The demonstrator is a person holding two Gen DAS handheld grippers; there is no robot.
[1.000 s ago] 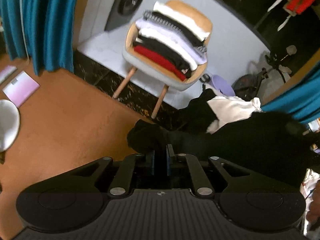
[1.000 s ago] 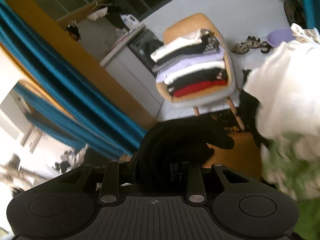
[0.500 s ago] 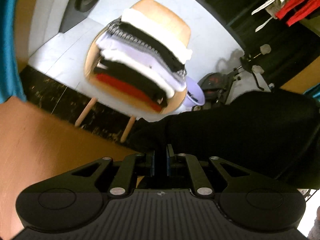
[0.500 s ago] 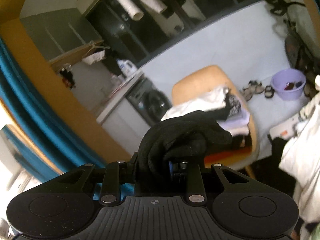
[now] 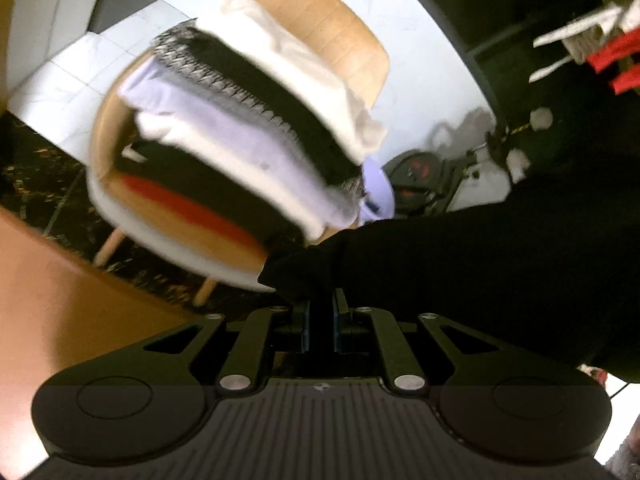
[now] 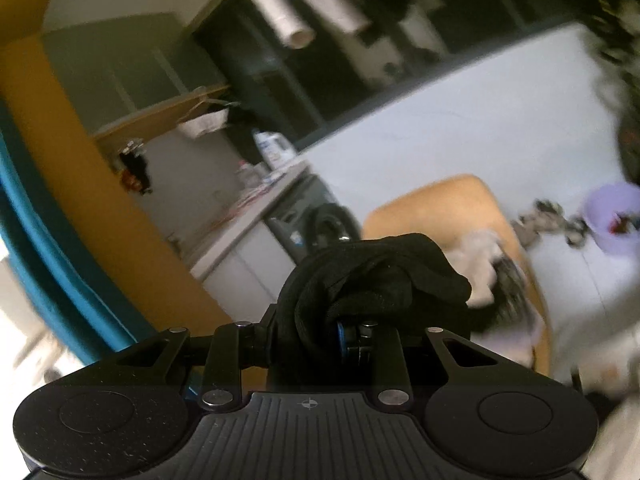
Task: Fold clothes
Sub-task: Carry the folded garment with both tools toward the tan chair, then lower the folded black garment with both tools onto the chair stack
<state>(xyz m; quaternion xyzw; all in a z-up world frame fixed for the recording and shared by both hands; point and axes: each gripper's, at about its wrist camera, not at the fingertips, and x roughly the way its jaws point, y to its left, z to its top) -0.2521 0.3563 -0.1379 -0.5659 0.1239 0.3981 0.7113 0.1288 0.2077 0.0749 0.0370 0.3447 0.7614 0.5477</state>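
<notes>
Behind, folded clothes (image 5: 248, 120) fill the wooden chair's seat (image 5: 340, 32); both the left gripper (image 5: 320, 312) and right gripper (image 6: 352, 328) pinch a crumpled black fabric garment (image 5: 480, 280), unfolded yet.

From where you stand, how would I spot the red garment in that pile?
Find the tan chair on the pale floor. A stack of folded clothes sits on its seat. The red garment is the bottom layer, under a black one, and the stack's only bright colour.

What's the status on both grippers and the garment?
Left gripper shut on black garment. Right gripper shut on it too, bunched. Nothing blocking.
</notes>
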